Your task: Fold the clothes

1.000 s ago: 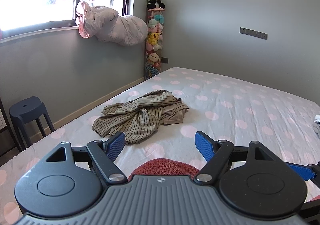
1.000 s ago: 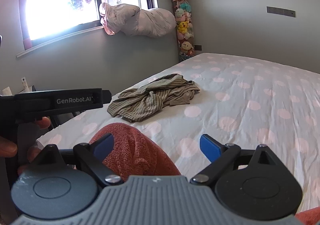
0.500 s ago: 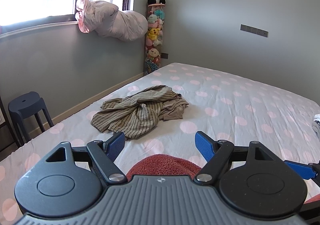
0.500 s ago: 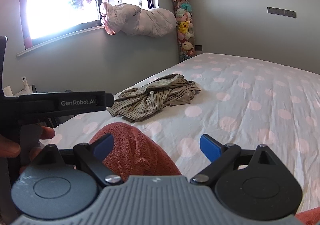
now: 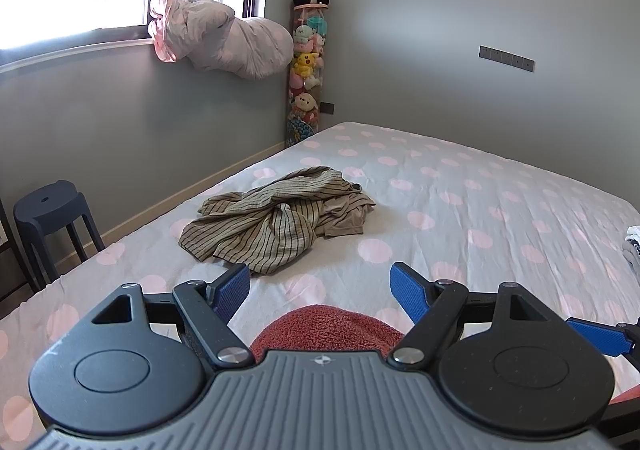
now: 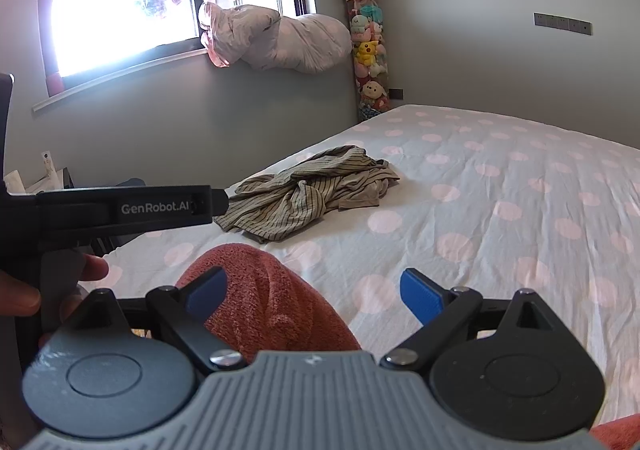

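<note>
1. Blue pads tip the left gripper [image 5: 320, 286] at the bottom of the left wrist view; its fingers [image 5: 234, 284] stand wide apart and grip nothing.
2. A red towel [image 5: 328, 326] lies low in the frame between and below those fingers; whether they touch it I cannot tell.
3. The right gripper [image 6: 312, 290] is likewise spread wide and holds nothing; its left finger [image 6: 206, 290] overlaps the red towel [image 6: 264, 298], contact unclear.
4. A striped shirt [image 5: 276, 218] lies crumpled at mid-frame on the dotted bed [image 5: 480, 210], well apart from both grippers.
5. A dark stool [image 5: 52, 210] stands at the left edge.
</note>
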Available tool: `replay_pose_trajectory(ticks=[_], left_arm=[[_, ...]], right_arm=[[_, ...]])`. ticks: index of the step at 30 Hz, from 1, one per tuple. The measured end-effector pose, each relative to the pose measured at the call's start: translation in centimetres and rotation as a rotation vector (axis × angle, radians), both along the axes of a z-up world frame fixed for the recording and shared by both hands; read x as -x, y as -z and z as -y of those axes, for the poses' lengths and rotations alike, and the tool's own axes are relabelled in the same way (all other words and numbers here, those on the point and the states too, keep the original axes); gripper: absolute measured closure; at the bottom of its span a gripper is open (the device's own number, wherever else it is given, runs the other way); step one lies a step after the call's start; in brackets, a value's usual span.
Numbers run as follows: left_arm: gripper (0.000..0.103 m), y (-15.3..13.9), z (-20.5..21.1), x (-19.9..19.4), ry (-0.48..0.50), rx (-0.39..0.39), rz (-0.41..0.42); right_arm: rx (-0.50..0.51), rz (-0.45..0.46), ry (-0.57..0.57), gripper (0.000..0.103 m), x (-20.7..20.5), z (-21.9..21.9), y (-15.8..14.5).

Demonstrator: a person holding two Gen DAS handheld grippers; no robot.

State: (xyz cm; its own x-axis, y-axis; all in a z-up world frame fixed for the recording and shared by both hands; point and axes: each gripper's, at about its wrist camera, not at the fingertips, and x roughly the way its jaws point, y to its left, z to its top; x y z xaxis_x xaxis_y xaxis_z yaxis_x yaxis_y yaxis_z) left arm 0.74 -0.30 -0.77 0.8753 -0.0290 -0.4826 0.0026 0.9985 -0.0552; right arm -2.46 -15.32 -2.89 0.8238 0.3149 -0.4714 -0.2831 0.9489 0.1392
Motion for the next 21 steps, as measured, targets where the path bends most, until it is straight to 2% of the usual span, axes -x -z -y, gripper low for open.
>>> replay_pose_trajectory(ticks=[21], left_arm=[[0.027,0.45,-0.1,-0.28,0.009,0.003,-0.019]], right_arm=[[-0.005,-0.017,-0.013,0.008,-0.36,0.13,0.65]])
